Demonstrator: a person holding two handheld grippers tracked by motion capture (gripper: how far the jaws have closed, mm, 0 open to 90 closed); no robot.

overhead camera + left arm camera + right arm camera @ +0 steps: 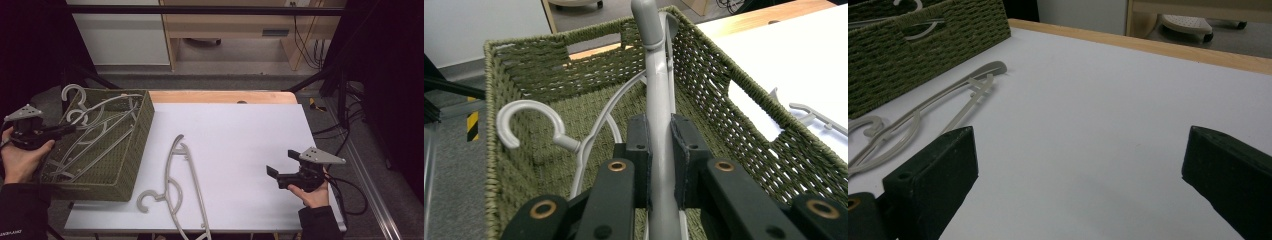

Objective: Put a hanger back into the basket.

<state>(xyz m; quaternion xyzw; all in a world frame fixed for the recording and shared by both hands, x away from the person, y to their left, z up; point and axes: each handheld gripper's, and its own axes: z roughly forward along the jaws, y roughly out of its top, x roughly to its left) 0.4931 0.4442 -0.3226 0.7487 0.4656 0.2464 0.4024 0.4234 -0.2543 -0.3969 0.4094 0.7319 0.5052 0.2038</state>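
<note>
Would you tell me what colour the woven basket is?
Olive green; the basket shows best in the left gripper view.

Grey hanger (659, 125), clamped, over green basket (589, 55)

1. One basket (135, 150), green and woven, and the left gripper (70, 128) is reaching in over its left rim right now.
2. Hangers in the basket: at least two grey ones. One, the held hanger (659, 125), is pinched between the left gripper's pads; a second hook (526, 120) curls just left of those jaws. The tangle makes any further count uncertain.
3. One loose hanger (172, 185) flat on the table (240, 130), between the two grippers, just right of the basket.
4. Two grippers in play; the right gripper (282, 165) sits spread wide, well right of that loose hanger.
5. One table under it all.
</note>
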